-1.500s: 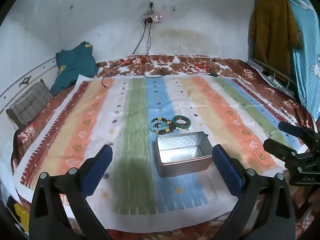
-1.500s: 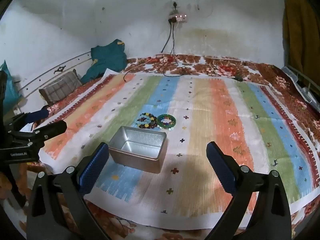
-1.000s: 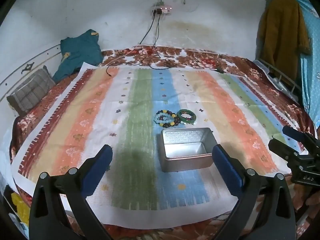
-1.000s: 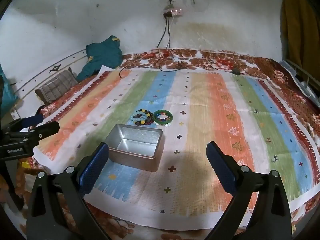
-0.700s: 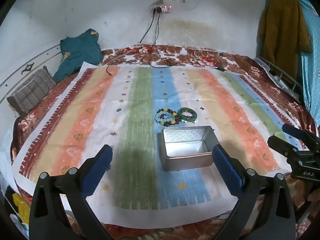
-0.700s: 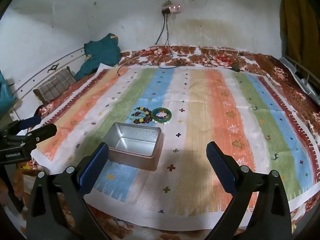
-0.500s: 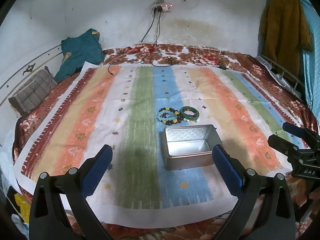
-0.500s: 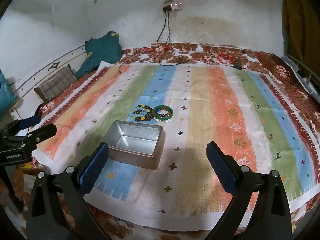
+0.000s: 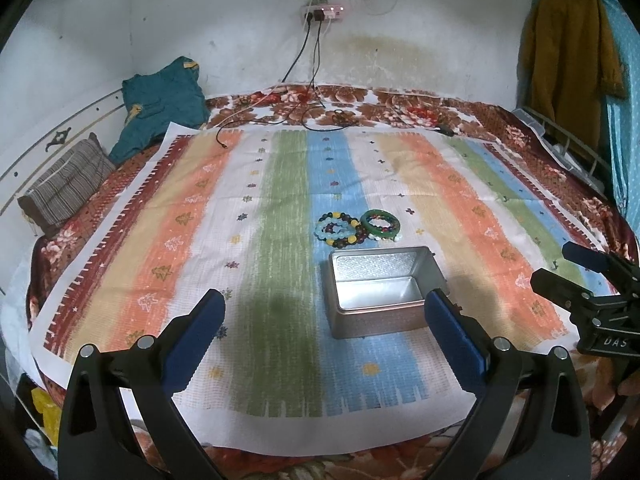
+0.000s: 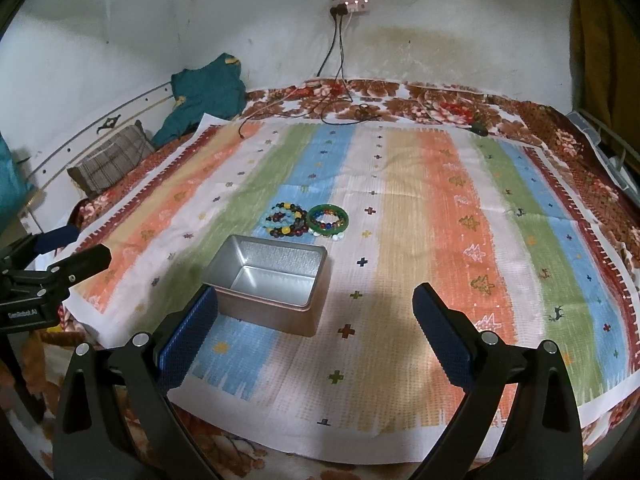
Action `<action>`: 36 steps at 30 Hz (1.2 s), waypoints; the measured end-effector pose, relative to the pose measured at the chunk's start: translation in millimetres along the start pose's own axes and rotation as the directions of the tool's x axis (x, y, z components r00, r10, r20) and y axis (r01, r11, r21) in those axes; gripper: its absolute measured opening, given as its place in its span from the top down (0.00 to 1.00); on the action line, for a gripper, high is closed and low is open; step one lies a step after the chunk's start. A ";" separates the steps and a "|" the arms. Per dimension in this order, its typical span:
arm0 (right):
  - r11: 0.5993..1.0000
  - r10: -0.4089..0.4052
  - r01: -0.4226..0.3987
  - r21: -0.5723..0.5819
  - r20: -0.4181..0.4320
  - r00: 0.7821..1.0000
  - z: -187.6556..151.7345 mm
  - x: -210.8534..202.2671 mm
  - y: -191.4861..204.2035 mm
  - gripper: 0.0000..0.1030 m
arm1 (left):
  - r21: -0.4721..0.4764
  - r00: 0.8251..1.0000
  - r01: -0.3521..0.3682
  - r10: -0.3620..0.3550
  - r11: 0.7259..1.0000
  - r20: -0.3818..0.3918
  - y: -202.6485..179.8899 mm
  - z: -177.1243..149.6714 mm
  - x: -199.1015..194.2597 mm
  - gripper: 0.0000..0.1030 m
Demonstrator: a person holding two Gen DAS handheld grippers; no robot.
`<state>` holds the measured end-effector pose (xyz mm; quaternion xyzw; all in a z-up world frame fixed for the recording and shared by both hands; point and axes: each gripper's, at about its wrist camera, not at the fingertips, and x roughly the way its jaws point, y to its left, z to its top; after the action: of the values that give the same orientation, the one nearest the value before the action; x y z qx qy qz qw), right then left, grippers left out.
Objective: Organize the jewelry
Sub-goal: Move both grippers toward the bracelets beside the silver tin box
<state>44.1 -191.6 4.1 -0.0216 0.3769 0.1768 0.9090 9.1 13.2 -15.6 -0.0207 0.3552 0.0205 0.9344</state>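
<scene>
Tongs both spread wide, empty: left tongs [image 9: 324, 312], right tongs [image 10: 316, 306]. Metal tin [image 10: 269, 280] on striped cloth [image 10: 420, 220]; bead bracelets [image 10: 306, 220] just beyond it.

both grippers [image 9: 325, 322] [image 10: 316, 318] spread wide, empty

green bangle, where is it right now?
In both wrist views the green bangle lies on the striped cloth, just beyond the open metal tin, touching the beaded bracelets on its left.

Dim, warm indoor light, sharp focus.
Strong fisheye bending and dark vignetted corners; soft shadows on the striped cloth [image 9: 280, 308]; faint glare inside the tin [image 10: 276, 276].
</scene>
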 end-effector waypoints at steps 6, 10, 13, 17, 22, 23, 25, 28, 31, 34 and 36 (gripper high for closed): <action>1.000 -0.002 0.002 -0.005 -0.003 1.000 0.2 1.2 -0.5 0.04 | 0.000 1.000 -0.007 0.007 1.000 -0.005 1.6 -0.4 2.9 0.05; 1.000 -0.008 0.008 -0.007 -0.008 1.000 1.8 3.5 -0.7 0.04 | 0.003 1.000 -0.011 0.011 1.000 -0.010 2.5 0.0 5.5 0.05; 1.000 -0.010 0.010 -0.003 -0.011 1.000 5.4 4.4 -1.5 0.04 | 0.007 1.000 -0.015 0.015 1.000 -0.013 2.9 -0.1 6.3 0.05; 1.000 -0.016 0.016 -0.008 -0.013 1.000 9.9 6.0 -1.9 0.04 | 0.006 1.000 -0.015 0.016 1.000 -0.014 3.3 -1.0 6.8 0.05; 1.000 -0.012 0.011 -0.005 -0.022 1.000 13.0 9.2 -3.4 0.04 | 0.007 1.000 -0.016 0.016 1.000 -0.017 3.4 -0.3 7.8 0.05; 1.000 -0.011 0.011 -0.004 -0.021 1.000 12.3 9.2 -3.7 0.04 | 0.005 1.000 -0.014 0.014 1.000 -0.021 3.4 0.1 8.4 0.05; 1.000 -0.012 0.012 -0.006 -0.031 0.999 14.9 12.8 -4.2 0.04 | -0.002 0.999 -0.011 0.011 1.000 -0.041 5.7 1.5 14.5 0.05; 1.000 -0.008 0.008 -0.002 -0.047 0.999 18.6 18.6 -6.3 0.04 | -0.010 0.998 -0.010 0.009 1.000 -0.065 7.5 8.5 23.6 0.05; 1.000 0.002 -0.001 0.013 -0.062 0.998 22.4 23.7 -7.7 0.04 | 0.001 0.996 -0.035 0.035 0.999 -0.079 8.3 15.3 32.0 0.05; 1.000 0.006 -0.004 0.023 -0.079 0.997 28.7 31.4 -8.1 0.04 | 0.008 0.994 -0.040 0.041 0.999 -0.106 8.9 23.6 41.6 0.05; 1.000 0.007 -0.004 0.029 -0.085 0.996 32.7 36.1 -7.0 0.04 | 0.000 0.991 -0.038 0.038 0.999 -0.126 11.1 29.9 49.9 0.05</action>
<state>92.3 -181.5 1.8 -0.0150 0.4178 0.1728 0.8918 65.6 27.0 -26.7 -0.0162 0.4137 0.0374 0.9095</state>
